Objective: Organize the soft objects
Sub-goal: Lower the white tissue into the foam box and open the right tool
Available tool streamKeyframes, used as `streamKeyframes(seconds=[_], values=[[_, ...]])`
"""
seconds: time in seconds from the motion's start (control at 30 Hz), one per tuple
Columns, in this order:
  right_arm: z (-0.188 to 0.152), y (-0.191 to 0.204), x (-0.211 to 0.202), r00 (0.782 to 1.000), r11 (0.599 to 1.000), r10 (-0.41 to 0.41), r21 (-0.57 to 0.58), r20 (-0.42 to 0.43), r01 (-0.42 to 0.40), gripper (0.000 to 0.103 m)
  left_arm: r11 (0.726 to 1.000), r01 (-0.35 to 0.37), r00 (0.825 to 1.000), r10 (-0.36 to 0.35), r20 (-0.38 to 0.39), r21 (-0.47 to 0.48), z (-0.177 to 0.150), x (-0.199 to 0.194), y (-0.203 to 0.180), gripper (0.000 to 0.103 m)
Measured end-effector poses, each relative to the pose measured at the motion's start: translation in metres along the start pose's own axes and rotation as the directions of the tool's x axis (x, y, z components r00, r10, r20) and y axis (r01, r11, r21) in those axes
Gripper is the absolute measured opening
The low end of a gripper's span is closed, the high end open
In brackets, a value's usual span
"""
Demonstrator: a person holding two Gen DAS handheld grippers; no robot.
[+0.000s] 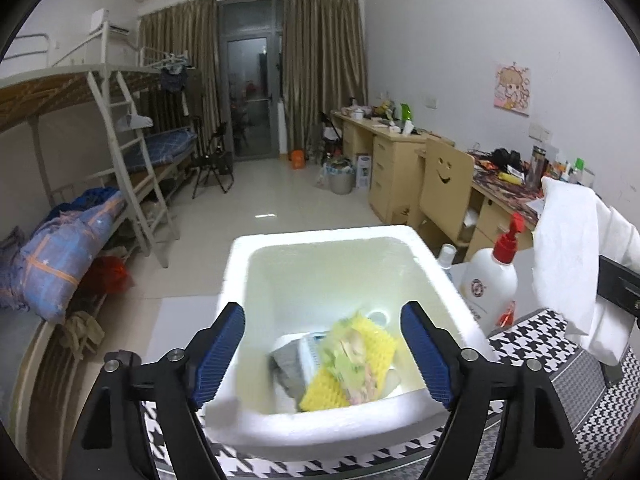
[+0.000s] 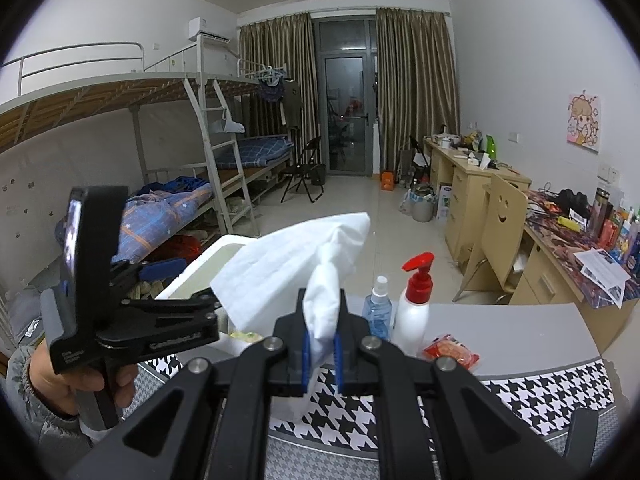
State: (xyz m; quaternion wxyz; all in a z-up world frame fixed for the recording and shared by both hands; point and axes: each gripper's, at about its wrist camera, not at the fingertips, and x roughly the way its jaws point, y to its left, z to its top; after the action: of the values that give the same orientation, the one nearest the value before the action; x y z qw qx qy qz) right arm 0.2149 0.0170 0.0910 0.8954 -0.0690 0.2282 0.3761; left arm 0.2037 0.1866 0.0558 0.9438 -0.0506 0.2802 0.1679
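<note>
Inside the white foam box [image 1: 348,264]: a yellow ridged sponge [image 1: 378,340] with a blurred yellow-green packet [image 1: 352,364] on top of it, a grey cloth [image 1: 290,362] at their left, all gathered at the near end of the box floor. Poised over the near rim: the left tongs [image 1: 322,354], blue pads spread wide, nothing between them, sponge and packet seen below the gap. Box standing on the worktop [image 2: 540,384], on a black-and-white houndstooth cover.

To the right of the box, raised above the worktop: a white cloth [image 2: 296,256], pinched at its bunched middle by the right tongs [image 2: 321,354], blue pads clenched on the fabric, one loose corner fanning up and left, the rest hanging below. Same cloth seen at the right edge of the left wrist view.

Just beyond the cloth, on the worktop: a white pump bottle [image 2: 414,312] with a red top, upright; a small clear spray bottle [image 2: 379,308] just left of it; a red packet [image 2: 452,350] lying flat at the right.

Low at the left of the right wrist view: a hand [image 2: 76,384] around the grip of the left tongs.

Farther off: bunk beds along the left wall, desks and a chair with a cut-out smile on the right, curtains and a glass door at the far end.
</note>
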Motion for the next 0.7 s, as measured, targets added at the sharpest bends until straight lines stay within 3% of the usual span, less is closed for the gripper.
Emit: streamKeyframes(seconds=[0.13, 0.7], values=[[0.001, 0.005, 0.006, 1.000, 1.000, 0.010, -0.009, -0.005, -0.010, 0.012, 0.999, -0.032, 0.999, 0.033, 0.042, -0.020, -0.003, -0.012, 0.007, 0.098], [0.011, 0.025, 0.029, 0.997, 0.998, 0.066, -0.020, -0.041, -0.067, 0.012, 0.992, -0.119, 0.984, 0.124, 0.124, -0.048, -0.012, -0.058, 0.031, 0.102]])
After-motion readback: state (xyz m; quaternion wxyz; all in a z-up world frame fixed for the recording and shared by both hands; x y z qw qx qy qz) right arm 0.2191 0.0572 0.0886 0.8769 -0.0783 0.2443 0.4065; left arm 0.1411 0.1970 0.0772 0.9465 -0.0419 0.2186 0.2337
